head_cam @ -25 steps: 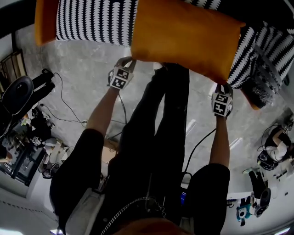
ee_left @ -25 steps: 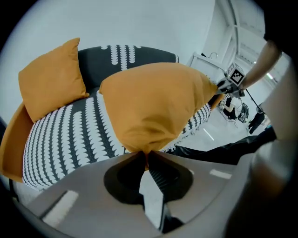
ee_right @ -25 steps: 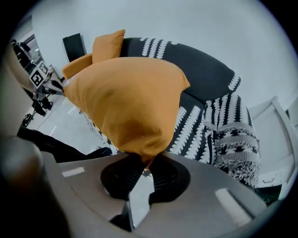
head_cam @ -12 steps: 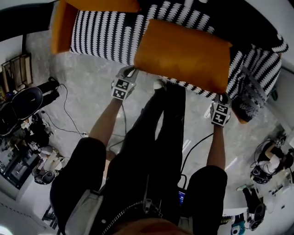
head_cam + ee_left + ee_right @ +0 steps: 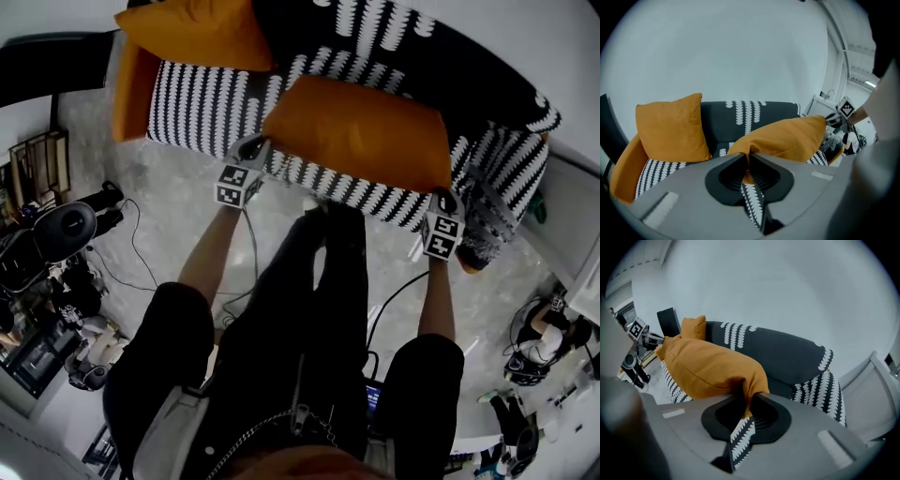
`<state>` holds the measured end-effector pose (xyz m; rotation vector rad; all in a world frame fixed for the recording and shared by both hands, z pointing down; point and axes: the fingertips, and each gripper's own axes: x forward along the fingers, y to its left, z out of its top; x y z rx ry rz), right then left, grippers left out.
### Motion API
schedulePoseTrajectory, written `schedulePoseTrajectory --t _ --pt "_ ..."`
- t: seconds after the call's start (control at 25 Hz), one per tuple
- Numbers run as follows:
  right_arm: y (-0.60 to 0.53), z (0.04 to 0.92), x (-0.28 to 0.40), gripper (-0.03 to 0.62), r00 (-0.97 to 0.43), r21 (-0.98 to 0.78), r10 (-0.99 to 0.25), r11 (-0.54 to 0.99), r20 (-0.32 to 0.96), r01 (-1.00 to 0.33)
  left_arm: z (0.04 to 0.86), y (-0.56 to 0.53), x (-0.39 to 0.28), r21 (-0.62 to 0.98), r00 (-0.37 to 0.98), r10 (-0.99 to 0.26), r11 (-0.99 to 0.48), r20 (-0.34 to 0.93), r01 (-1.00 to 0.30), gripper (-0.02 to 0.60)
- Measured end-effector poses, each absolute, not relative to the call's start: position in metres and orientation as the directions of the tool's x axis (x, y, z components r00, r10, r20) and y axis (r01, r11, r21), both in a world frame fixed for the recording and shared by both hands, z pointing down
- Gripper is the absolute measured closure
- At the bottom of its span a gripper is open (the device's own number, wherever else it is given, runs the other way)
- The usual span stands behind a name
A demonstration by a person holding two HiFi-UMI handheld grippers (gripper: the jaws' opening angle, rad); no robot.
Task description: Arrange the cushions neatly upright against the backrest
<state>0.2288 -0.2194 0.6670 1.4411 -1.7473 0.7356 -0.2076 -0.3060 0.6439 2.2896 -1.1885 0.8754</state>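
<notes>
Lab-like room: sofa (image 5: 197,103) amid floor cables (image 5: 386,305), gear (image 5: 56,234).

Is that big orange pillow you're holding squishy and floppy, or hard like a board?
Probably squishy: where the left gripper pinches the orange cushion, its corner bunches into folds. It seems light for its size, since that pinch and the right gripper at the other corner look enough to handle it. It bends little between them, so it likely keeps its puffy shape.

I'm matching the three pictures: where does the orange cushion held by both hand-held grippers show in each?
Head view: held cushion, upper centre.
Left gripper view: cushion centre-right, corner between jaws.
Right gripper view: cushion centre-left, corner between jaws.
Shared landmark: other orange cushion at the end of the sofa.
</notes>
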Motion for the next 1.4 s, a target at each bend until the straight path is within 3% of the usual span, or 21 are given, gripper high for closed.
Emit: schedulePoseTrajectory --t 0.6,1.0,1.4 --pt "-0.346 0.646 0.259 0.56 -0.064 -0.056 -0.639 0.033 0.766 -0.998 0.614 -0.458 -0.174 0.124 0.447 -0.639 -0.484 0.626 -0.866 0.551" --pt "-0.407 0.653 0.274 0.559 0.023 -0.05 -0.632 -0.097 0.775 -0.994 0.623 -0.553 -0.14 0.096 0.475 -0.581 -0.562 0.66 -0.822 0.551" --pt "-0.466 0.665 0.29 0.556 0.053 -0.027 -0.596 -0.125 0.801 -0.992 0.647 -0.617 -0.124 0.083 0.461 -0.531 -0.588 0.711 -0.805 0.551"
